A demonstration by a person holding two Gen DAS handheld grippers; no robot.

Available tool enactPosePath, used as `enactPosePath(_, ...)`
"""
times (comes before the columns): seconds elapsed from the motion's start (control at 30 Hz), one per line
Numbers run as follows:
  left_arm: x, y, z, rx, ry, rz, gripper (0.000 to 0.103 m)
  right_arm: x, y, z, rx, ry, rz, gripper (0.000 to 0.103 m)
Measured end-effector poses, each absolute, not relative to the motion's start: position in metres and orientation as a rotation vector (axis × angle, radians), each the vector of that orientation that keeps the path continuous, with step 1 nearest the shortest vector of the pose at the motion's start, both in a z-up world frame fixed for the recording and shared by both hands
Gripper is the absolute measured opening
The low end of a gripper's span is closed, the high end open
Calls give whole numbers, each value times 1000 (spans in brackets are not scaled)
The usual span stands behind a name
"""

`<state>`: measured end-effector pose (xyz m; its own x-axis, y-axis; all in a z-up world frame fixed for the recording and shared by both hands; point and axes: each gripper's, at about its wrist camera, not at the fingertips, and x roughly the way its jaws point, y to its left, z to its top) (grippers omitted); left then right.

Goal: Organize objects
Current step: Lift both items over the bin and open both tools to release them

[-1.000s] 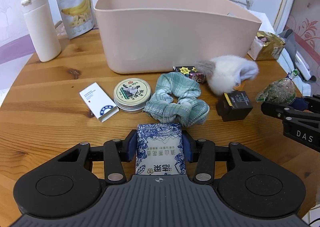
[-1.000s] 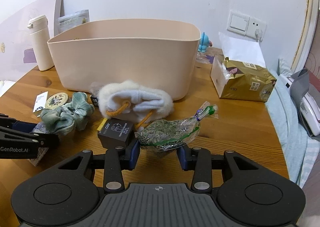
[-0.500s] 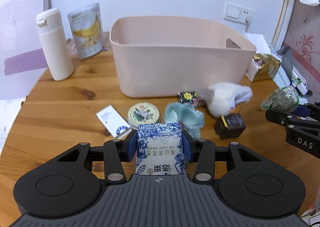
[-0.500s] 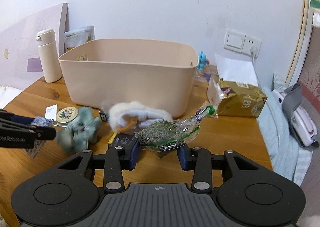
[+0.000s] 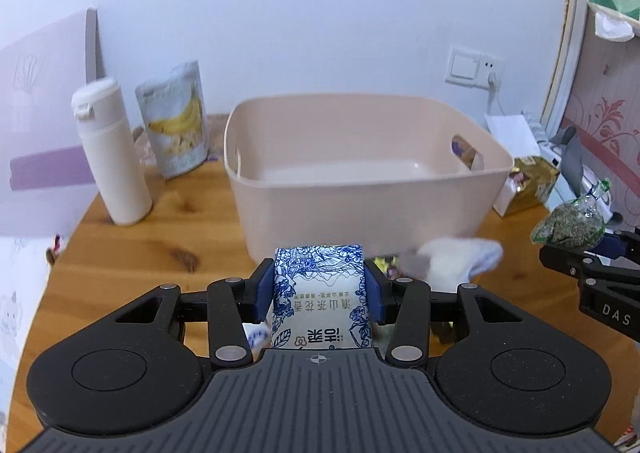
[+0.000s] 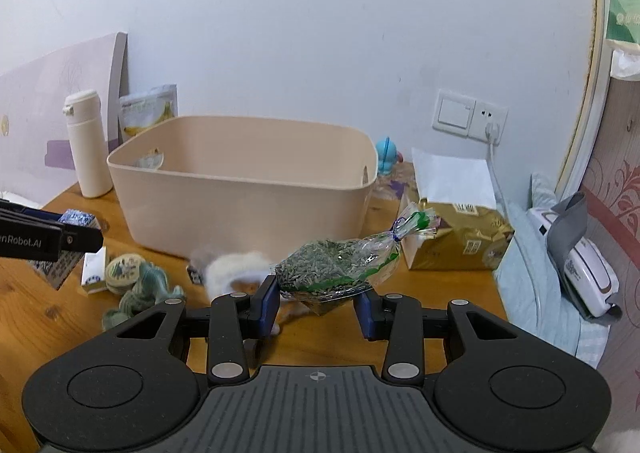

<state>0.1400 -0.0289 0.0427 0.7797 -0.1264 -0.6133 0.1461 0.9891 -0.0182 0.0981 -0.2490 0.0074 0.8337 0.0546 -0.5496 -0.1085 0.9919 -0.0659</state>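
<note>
My left gripper (image 5: 319, 289) is shut on a blue-and-white floral packet (image 5: 320, 297), held in the air in front of the beige plastic bin (image 5: 360, 209). In the right wrist view my right gripper (image 6: 316, 303) is shut on a clear bag of green dried leaves (image 6: 340, 265), lifted above the table to the right of the bin (image 6: 240, 205). The bin looks nearly bare inside. The bag of leaves (image 5: 568, 225) also shows at the right edge of the left wrist view, and the left gripper (image 6: 76, 239) with its packet (image 6: 78, 219) at the left edge of the right wrist view.
On the wooden table (image 6: 36, 305) lie a green scrunchie (image 6: 144, 289), a round tin (image 6: 122, 271), a small white box (image 6: 93, 269) and a white fluffy item (image 6: 236, 269). A white bottle (image 5: 110, 157) and banana snack pouch (image 5: 176, 121) stand left of the bin; a gold box (image 6: 460, 237) right.
Both grippers have risen with their loads, so the bin's inside has come into view. The items on the table now sit lower and partly behind the grippers.
</note>
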Motion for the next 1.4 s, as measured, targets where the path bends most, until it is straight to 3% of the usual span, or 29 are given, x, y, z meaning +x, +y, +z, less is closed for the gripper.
enactPosePath(0.83,227,-41,74,58,573,-157,47,153,-235,36,-95,471,77,38)
enactPosePath(1.4,302,-41,38,4,717,-174,47,214,-225,29,-83,487,84,38)
